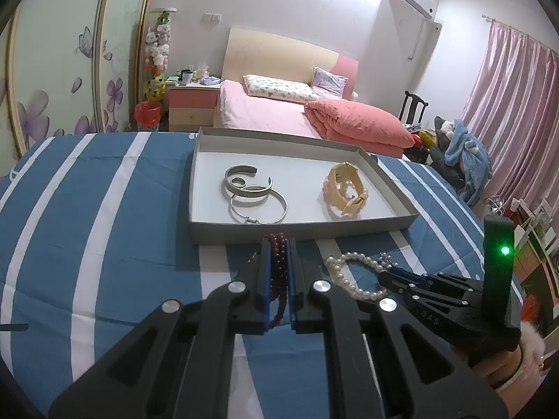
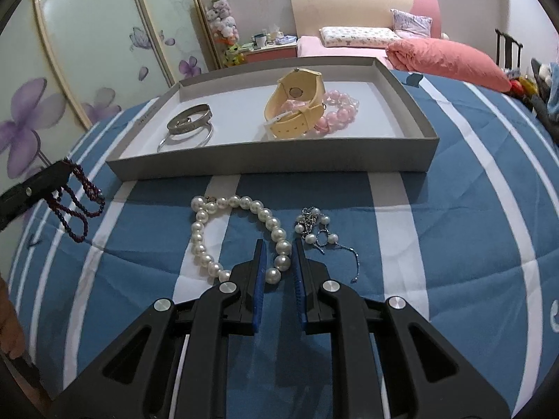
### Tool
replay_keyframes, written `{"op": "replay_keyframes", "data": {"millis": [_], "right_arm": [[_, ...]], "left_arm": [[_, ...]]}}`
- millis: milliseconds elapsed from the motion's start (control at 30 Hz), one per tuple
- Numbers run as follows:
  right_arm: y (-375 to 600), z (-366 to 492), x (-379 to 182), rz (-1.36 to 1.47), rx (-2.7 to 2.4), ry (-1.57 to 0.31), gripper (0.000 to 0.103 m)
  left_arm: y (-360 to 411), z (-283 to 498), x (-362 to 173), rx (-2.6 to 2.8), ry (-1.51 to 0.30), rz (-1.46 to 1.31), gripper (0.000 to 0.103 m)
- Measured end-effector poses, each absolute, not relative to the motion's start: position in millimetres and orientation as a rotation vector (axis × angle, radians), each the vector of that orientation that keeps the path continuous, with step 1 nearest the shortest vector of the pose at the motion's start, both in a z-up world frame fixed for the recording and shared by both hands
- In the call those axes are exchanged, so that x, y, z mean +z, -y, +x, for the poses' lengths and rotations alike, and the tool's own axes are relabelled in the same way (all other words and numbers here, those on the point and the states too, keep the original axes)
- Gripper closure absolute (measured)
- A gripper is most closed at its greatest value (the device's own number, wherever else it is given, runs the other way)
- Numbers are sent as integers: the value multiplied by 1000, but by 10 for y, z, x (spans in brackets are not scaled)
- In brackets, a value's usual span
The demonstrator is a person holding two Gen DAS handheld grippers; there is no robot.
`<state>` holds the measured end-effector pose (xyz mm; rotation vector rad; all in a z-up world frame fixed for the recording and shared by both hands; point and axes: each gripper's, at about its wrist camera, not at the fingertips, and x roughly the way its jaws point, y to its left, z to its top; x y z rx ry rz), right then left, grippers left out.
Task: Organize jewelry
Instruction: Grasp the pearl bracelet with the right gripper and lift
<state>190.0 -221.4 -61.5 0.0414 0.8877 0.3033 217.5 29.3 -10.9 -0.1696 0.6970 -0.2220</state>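
— Where are we working?

— In a bedroom, on a blue cloth with white stripes (image 2: 454, 230) spread over the worktop; a pink bed stands behind it. The grey tray (image 2: 279, 169) lies ahead of me with silver bangles (image 1: 244, 192), a cream watch (image 2: 297, 104) and a pink bead bracelet (image 2: 337, 111) already in it.

— And the step in hand?

— Two at once, I judge. My left claw (image 1: 278, 244) is closed on the dark red bead strand (image 1: 279, 265), which hangs clear of the cloth just short of the tray's near wall. It should lift over that wall, not drag across it, and let go in the bare middle, between the bangles and the watch.

— The right one?

— My right claw (image 2: 279, 244) is partly open, its fingers astride the pearl necklace (image 2: 237, 237) on the cloth, with pearls between the blue pads (image 2: 260, 279) (whether the pads touch them yet I cannot tell). It grips nothing so far. I'd close gently and squarely on the pearls; round beads may slip sideways. The small chain with pearls (image 2: 316, 227) lies just beside, so I should keep clear of it.
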Motion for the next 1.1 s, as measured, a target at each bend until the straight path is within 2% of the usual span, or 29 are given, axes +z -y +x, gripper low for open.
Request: {"op": "replay_keyframes", "data": {"millis": [133,600,1100], "right_arm": [[2186,1862,-617,6,307,-889,92],[2305,1649,-94,109,407,-652,93],[2374,1590,96,138,408,-571,93]], "left_arm": [[-304,2172,-123,-221,-701,-174,94],[-280,2123,-126,-229,-685,-171,94],[-256,2049,6,-243,-641,-166,94]]}}
